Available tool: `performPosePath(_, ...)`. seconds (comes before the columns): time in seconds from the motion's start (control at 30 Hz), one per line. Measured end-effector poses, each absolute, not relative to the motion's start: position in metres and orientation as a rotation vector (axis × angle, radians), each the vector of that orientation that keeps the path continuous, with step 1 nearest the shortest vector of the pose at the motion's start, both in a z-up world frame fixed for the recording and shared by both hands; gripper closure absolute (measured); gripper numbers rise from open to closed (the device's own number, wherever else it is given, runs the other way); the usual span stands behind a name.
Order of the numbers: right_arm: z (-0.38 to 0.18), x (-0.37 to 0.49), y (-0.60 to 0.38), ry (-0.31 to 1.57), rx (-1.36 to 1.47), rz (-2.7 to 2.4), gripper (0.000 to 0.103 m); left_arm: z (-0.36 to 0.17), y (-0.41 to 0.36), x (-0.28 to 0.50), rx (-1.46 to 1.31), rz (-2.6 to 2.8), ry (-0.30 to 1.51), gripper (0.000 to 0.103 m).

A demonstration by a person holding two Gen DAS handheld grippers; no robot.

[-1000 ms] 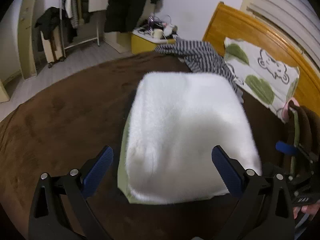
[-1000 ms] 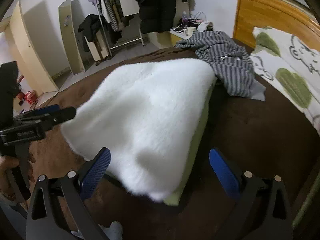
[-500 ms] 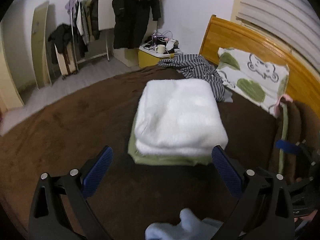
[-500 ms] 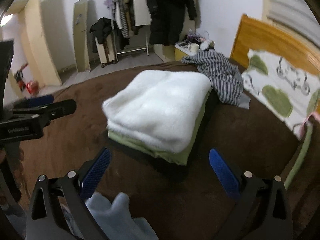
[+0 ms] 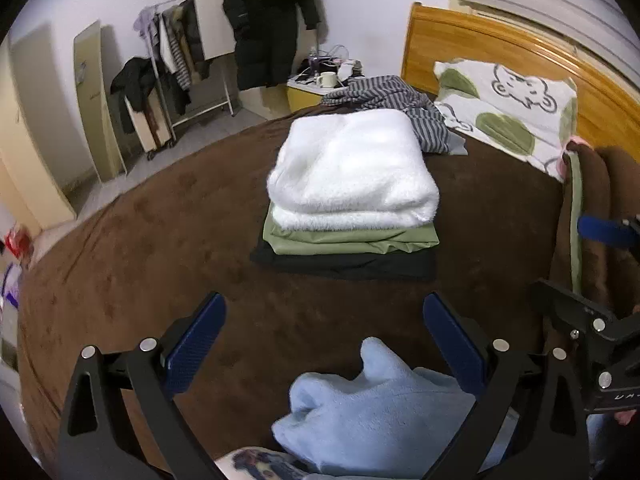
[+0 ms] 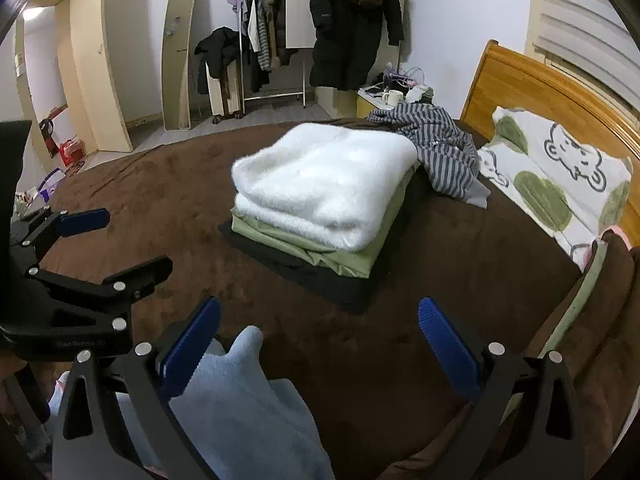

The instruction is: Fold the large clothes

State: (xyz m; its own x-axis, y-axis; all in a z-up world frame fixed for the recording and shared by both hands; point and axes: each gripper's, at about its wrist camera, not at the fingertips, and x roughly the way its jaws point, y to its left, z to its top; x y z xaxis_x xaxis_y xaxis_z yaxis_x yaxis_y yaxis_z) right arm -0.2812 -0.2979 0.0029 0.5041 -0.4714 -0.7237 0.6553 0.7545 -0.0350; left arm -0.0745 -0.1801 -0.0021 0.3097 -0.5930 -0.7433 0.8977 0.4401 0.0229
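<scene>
Brown plush bedding (image 5: pixel 132 264) covered the whole bed, and I took the room in from its left side. Far left stood a cream door panel (image 6: pixel 178 60) leaning on the wall, then a clothes rack (image 6: pixel 260 36) crowded with garments, and a long black coat (image 6: pixel 352 20) hanging on the far wall. Nearer, the left gripper (image 5: pixel 324 336) hung above the bedding with its blue-padded fingers (image 5: pixel 196 340) spread wide, nothing between them. Just under it, at the near edge, lay a light blue fleece garment (image 5: pixel 372 412), rumpled and unfolded. In the middle of the bed sat the folded stack: a fluffy white blanket (image 5: pixel 352 168) on top, an olive green garment (image 5: pixel 348 240) beneath it, and a black garment (image 5: pixel 348 264) at the bottom, flat on the bedding. Behind the stack, at the far side, a grey striped garment (image 5: pixel 396 100) lay crumpled, touching the white blanket's far right corner. Beyond it a yellow bedside table (image 5: pixel 304 94) carried a white mug (image 5: pixel 327 79). The right gripper (image 6: pixel 320 340) also hovered with fingers (image 6: pixel 448 344) held apart, gripping nothing. To the right rested a bear-print pillow (image 5: pixel 504 108) against the wooden headboard (image 5: pixel 500 48).
</scene>
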Motion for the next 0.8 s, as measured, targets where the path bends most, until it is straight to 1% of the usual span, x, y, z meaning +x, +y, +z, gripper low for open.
performPosePath(0.47, 0.001, -0.286, -0.304, 0.814, 0.243, -0.703, 0.006, -0.009, -0.185, -0.077, 0.479, -1.054, 0.800, 0.006)
performPosePath(0.8, 0.002, -0.291, -0.310, 0.791, 0.254, -0.711, 0.006, -0.012, -0.189, -0.078, 0.459, -1.039, 0.813, 0.006)
